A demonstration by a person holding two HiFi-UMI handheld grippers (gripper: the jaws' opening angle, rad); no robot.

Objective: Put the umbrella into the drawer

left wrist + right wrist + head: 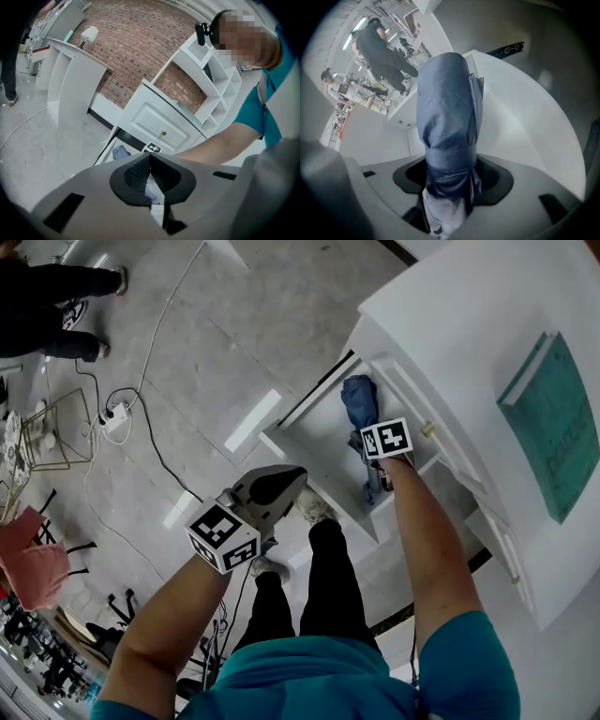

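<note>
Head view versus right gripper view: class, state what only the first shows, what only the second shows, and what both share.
Only the head view: the left gripper, held aside, and a green book on the cabinet top. Only the right gripper view: the right gripper with its jaws clamped on the blue umbrella at its strap. Both: the umbrella and the open white drawer.

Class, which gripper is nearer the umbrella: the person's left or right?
Right. The right gripper is shut on the umbrella at the open drawer; the left gripper, shut and empty, hangs apart from it above the floor.
</note>
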